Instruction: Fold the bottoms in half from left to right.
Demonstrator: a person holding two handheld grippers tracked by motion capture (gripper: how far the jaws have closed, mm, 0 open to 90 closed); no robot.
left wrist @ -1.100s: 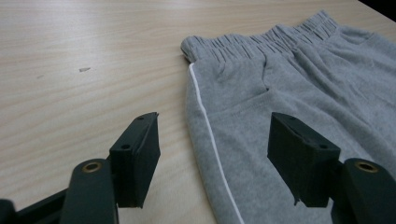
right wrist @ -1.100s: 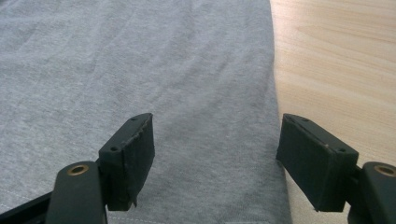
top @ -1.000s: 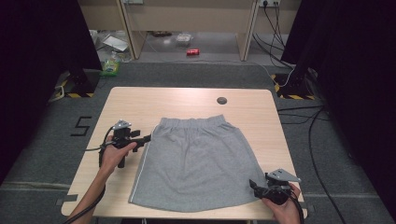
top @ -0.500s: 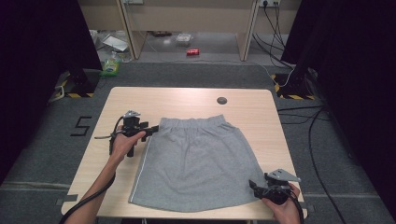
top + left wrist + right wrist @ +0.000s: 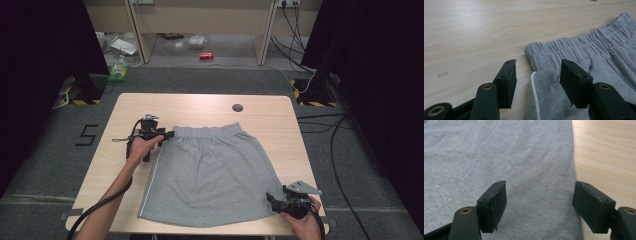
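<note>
grey shorts (image 5: 210, 175) flat on table (image 5: 200, 107) | left tongs (image 5: 537, 75) narrowing, unclenched astride waistband corner | right tongs (image 5: 540, 202) released over hem edge

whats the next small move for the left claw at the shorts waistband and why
Probably ease the left claw slightly forward and finish closing on the waistband corner. Its jaws have just been closing and straddle the shorts' white-piped side edge, but the pads do not press cloth yet. The right claw waits open at the hem corner.
</note>
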